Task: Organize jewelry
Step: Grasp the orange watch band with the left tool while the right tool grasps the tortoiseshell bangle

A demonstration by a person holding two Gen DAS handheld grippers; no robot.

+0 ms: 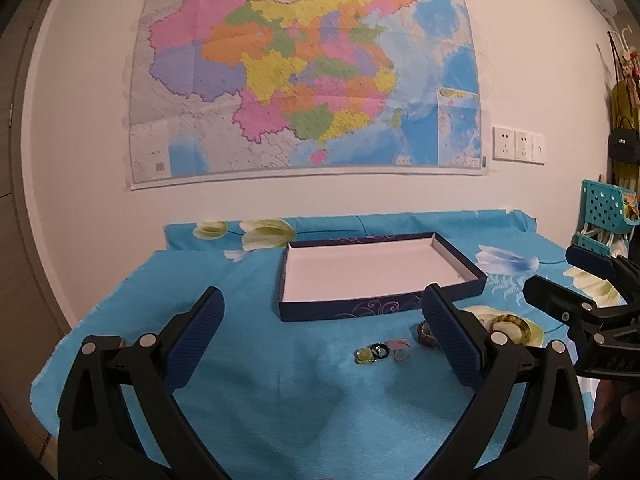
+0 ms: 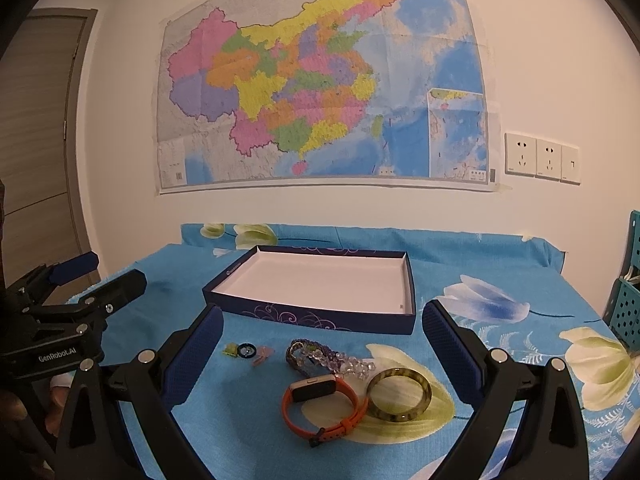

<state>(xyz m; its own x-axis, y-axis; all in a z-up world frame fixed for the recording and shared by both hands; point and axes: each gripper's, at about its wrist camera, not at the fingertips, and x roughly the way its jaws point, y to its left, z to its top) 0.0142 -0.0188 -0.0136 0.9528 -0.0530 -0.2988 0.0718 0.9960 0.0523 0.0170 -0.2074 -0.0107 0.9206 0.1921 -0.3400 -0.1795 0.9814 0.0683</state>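
A: Where does the jewelry lie?

B: On the desk covered by a turquoise cloth printed with pale flowers [image 2: 248, 396], in front of the shallow dark-blue cardboard box with a white inside [image 2: 406, 326]. Nothing lies in the box. From the right wrist view, an orange rubber watch band with a dark screen [image 2: 320, 404] sits nearest, touching a mottled olive-and-amber bangle [image 2: 400, 394] on its right. Just behind them a string of clear faceted beads [image 2: 352, 364] lies against a dark patterned bracelet [image 2: 304, 354].

A: And the small pieces?

B: Off to the left, a little yellow-green ring [image 2: 230, 350], a dark blue ring [image 2: 246, 351] and a pink ring [image 2: 262, 356] sit in a row, close together.

A: What about the hand-held grippers?

B: The right hand-held gripper [image 2: 323, 322] hangs above the desk with its blue-padded fingers spread wide, grasping nothing; the watch band and bangle lie between them in its view. The left hand-held gripper [image 1: 323, 306] is likewise released, jaws wide apart, holding nothing, with the three small rings ahead of it.

A: Anything behind?

B: A large coloured paper wall map [image 2: 320, 80] and white wall sockets [image 2: 542, 158].
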